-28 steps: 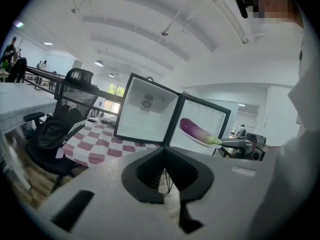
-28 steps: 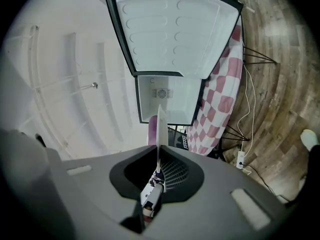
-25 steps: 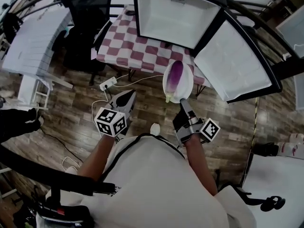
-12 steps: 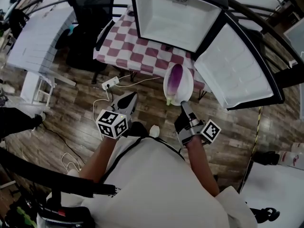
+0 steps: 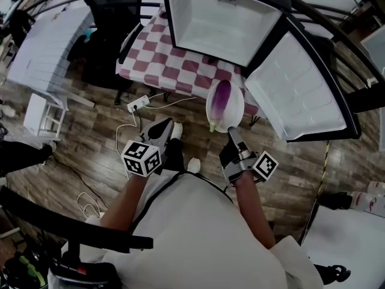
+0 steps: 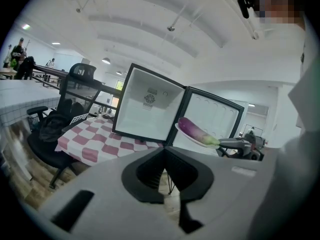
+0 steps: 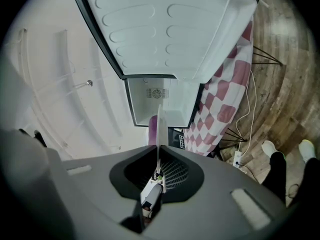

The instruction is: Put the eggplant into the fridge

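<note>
While right gripper (image 5: 231, 135) pinches rim of plate (image 5: 238, 103), eggplant (image 5: 221, 100) lies lengthwise toward open fridge (image 5: 222, 18), upper centre; left gripper (image 5: 160, 127) fingers pressed together, empty.

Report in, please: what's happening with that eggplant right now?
Right hand-held gripper shut on plate rim, eggplant lying on it. Left hand-held gripper shut, empty. Fridge open ahead, path looks clear.
</note>
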`<control>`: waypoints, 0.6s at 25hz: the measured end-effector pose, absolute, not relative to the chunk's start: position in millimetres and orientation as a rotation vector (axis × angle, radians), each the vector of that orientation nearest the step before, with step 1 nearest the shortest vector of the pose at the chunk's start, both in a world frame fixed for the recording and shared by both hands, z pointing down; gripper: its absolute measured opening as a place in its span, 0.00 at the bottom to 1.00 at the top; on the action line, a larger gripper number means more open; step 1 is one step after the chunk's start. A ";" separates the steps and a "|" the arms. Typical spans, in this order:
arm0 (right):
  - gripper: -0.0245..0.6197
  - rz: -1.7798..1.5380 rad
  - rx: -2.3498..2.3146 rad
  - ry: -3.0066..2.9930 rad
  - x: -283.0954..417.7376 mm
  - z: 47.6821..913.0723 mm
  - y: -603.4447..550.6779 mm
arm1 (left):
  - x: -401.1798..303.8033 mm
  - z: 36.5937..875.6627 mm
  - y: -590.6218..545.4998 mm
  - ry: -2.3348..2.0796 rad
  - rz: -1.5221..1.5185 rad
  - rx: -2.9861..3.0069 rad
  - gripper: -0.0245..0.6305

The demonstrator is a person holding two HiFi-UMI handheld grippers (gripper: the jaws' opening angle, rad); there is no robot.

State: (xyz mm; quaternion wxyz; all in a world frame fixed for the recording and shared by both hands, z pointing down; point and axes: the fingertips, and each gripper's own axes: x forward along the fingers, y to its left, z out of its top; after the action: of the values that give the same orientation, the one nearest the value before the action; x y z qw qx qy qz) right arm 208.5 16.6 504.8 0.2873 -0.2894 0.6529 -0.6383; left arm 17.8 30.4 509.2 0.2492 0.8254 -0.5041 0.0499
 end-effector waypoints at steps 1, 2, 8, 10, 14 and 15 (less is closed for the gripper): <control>0.08 -1.701 -0.772 1.741 207.4 504.6 13.3 | 17.1 509.0 26.3 -1.371 0.135 2.253 0.04; 0.08 -1.698 -0.771 1.738 206.1 504.5 9.8 | 15.9 508.7 21.8 -1.372 0.134 2.257 0.04; 0.08 -1.701 -0.768 1.739 191.5 502.6 -11.2 | 6.9 504.9 -9.3 -1.372 0.115 2.274 0.04; 0.08 -1.702 -0.768 1.745 185.1 503.3 -20.7 | 3.5 504.9 -21.2 -1.370 0.110 2.277 0.04; 0.08 -1.703 -0.767 1.741 173.7 502.2 -40.8 | -3.2 507.7 -43.4 -1.354 0.112 2.277 0.04; 0.08 -1.702 -0.769 1.740 171.2 501.7 -47.3 | -5.0 507.8 -50.7 -1.349 0.112 2.279 0.04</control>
State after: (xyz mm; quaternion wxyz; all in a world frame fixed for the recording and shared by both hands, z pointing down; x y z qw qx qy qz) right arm 171.2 -47.3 501.7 0.2905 -0.2884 0.6522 -0.6380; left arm -5.0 -50.7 507.8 0.2430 0.8339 -0.4938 0.0411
